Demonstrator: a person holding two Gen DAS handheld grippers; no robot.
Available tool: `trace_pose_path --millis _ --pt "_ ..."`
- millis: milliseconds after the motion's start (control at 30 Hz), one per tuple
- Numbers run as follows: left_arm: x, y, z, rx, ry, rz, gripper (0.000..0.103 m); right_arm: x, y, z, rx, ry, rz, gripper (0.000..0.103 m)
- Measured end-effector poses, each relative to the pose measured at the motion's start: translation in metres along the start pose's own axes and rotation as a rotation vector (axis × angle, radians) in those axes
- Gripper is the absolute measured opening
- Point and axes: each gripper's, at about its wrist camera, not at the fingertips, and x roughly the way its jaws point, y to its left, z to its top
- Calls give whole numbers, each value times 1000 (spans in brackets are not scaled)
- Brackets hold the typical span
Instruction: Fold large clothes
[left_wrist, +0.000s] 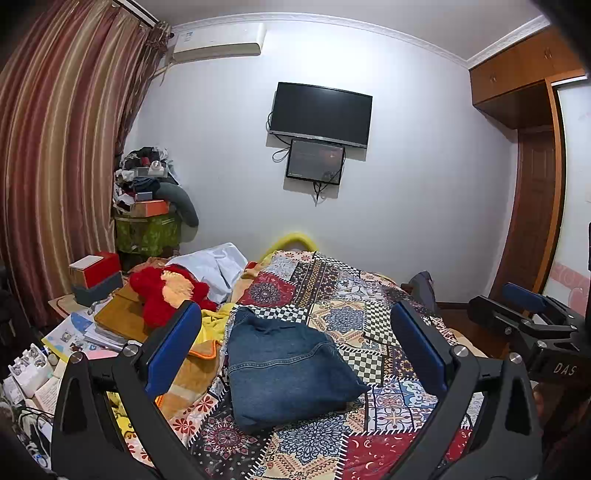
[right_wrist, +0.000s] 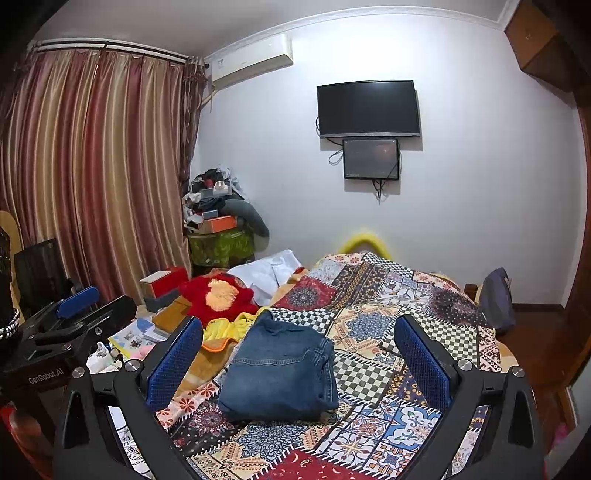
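The folded jeans (left_wrist: 288, 369) lay on the patchwork bed (left_wrist: 388, 417), near its left edge. Both the left gripper (left_wrist: 295, 354) and right gripper (right_wrist: 299, 360) had open, empty jaws. A careless touch could undo the loose fold or push the jeans toward the clutter (left_wrist: 110, 321).

White wall (left_wrist: 406, 184), TV (left_wrist: 320, 113) center top, air conditioner (left_wrist: 218, 42) upper left, striped curtain (left_wrist: 55, 166) left, wooden wardrobe (left_wrist: 524, 92) right, patchwork-covered bed (left_wrist: 369, 314) below.
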Motion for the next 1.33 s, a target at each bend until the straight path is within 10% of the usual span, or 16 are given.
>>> trace_pose_path --millis 1333 --pt "2 1 2 17 27 -70 103 -1 9 5 20 -12 -7 103"
